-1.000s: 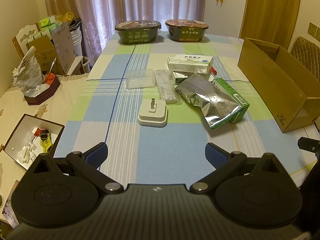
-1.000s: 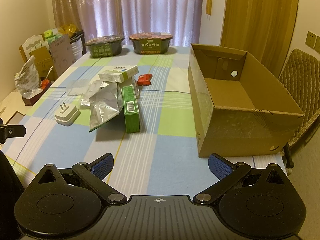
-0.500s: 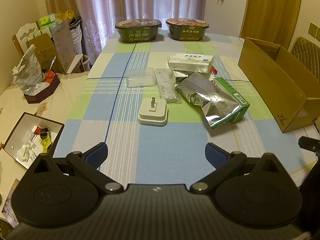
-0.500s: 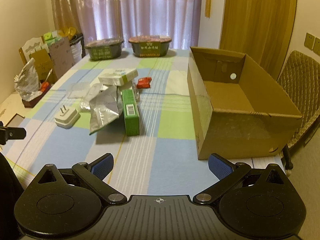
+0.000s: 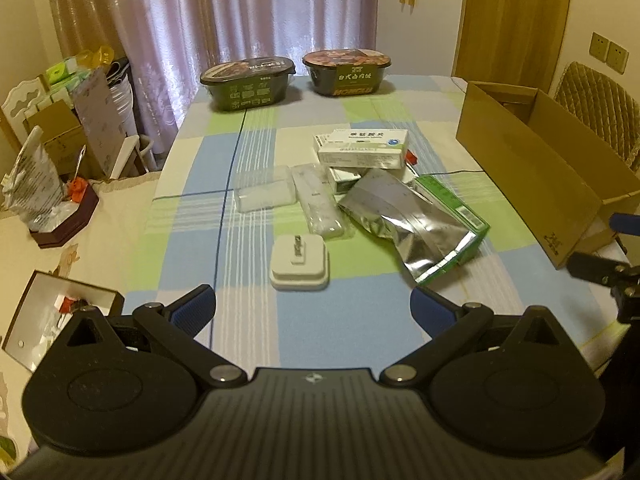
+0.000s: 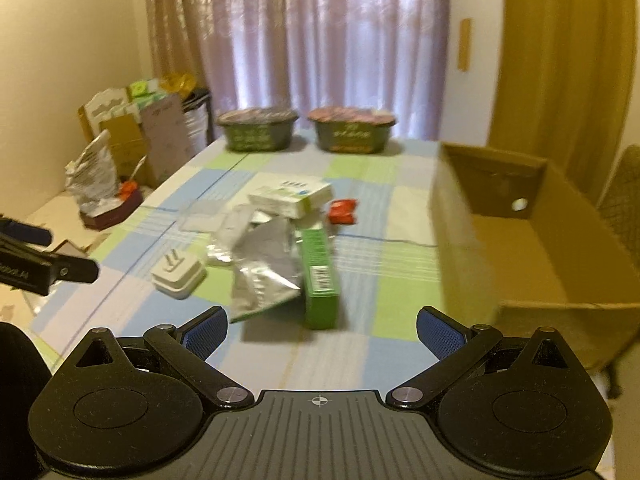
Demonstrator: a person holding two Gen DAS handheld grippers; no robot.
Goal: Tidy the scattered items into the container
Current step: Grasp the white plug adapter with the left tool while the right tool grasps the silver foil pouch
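Checked cloth in blue, green and white covers the table (image 5: 256, 128) you are working at, with curtains behind its far end. Nearest you, your left gripper (image 5: 313, 307) hovers over the near edge with its fingers spread wide and nothing between them; your right gripper (image 6: 322, 325) is likewise splayed and empty, and its view is blurred.

Just beyond the left gripper sits the white plug adapter (image 5: 299, 262), prongs up, apart from the rest. Past it lies the pile: a silver foil pouch (image 5: 404, 220) draped over a green box (image 6: 320, 276), a clear wrapped packet (image 5: 318, 200), a clear plastic case (image 5: 262, 198) and a white medicine box (image 5: 364, 148) on top. To the right stands the open cardboard box (image 5: 532, 172), apparently empty.

Nothing looks tidied yet, so you are at the first reach. The adapter seems the easiest start: lower the left gripper around its body and close across its sides.
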